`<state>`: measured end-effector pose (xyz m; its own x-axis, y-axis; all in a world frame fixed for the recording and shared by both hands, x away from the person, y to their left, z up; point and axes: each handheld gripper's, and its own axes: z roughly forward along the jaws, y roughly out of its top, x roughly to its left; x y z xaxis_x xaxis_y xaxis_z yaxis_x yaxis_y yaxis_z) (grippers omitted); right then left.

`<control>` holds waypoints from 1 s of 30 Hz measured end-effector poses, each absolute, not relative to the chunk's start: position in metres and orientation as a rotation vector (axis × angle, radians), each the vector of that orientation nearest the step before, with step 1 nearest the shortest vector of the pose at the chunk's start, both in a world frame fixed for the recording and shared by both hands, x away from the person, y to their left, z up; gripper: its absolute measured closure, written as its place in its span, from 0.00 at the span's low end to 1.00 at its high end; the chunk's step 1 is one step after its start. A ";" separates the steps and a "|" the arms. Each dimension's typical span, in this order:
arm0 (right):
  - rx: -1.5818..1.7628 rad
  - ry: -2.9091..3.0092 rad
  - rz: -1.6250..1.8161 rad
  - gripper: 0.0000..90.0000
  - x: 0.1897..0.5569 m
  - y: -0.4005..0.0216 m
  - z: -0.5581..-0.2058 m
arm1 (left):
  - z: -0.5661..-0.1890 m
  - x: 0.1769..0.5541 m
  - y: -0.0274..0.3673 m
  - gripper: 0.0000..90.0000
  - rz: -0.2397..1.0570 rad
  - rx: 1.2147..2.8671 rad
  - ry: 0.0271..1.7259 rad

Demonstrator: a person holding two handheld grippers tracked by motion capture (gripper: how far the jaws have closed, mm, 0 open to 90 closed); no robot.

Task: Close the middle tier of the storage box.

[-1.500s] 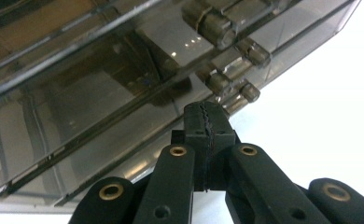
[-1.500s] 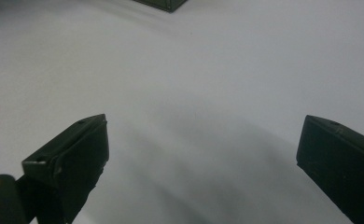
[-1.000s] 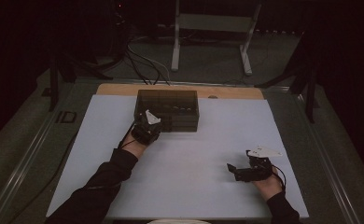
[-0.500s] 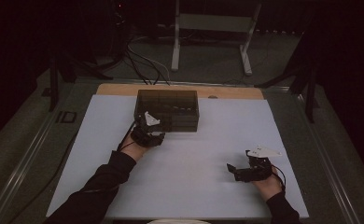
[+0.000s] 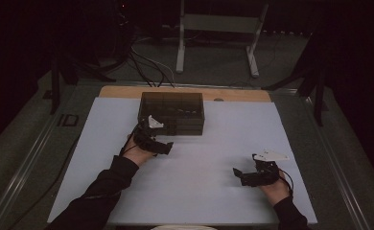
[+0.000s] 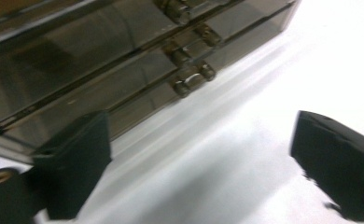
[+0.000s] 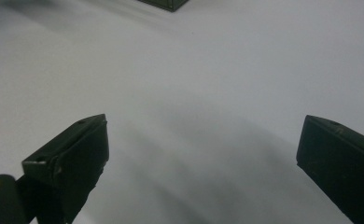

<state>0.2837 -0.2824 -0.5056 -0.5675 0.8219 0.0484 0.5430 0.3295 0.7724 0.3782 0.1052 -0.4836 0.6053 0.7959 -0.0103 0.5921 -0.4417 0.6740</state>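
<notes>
A dark see-through drawer box [image 5: 172, 112] stands at the back middle of the white table top [image 5: 199, 201]. My left gripper [image 5: 162, 146] lies just in front of the box's left end, and its jaws have just been opening. In the left gripper view the gripper [image 6: 201, 140] stands open with nothing between its jaws. The box front [image 6: 101, 88] with its small metal knobs [image 6: 189, 79] runs close ahead and to the left. My right gripper [image 5: 240, 175] rests on the table at the front right. It is open [image 7: 201, 135] over bare white surface, with a corner of the box [image 7: 166, 3] far ahead.
A wooden strip [image 5: 242, 94] borders the table behind the box. Beyond it stand a white-legged stand [image 5: 214, 28] and loose cables [image 5: 146, 67] on the dark floor. A metal rail [image 5: 27, 158] runs along the table's left side.
The left gripper's jaws have spread apart in front of the box. Both hands have kept their places.
</notes>
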 end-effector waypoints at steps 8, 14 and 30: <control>1.211 2.246 1.103 0.03 0.283 -0.283 -0.505 | -0.484 0.378 0.101 0.01 0.269 2.247 0.970; 1.208 2.246 1.106 0.03 0.283 -0.283 -0.504 | -0.483 0.377 0.100 0.01 0.201 2.258 0.884; 1.202 2.249 1.108 0.03 0.283 -0.281 -0.504 | -0.467 0.365 0.113 0.01 0.203 2.242 0.742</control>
<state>0.2828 -0.2814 -0.5041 -0.5739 0.8175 0.0480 0.5361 0.3308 0.7766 0.3648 0.1132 -0.4667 0.8194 0.5678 -0.0794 0.4486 -0.5487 0.7055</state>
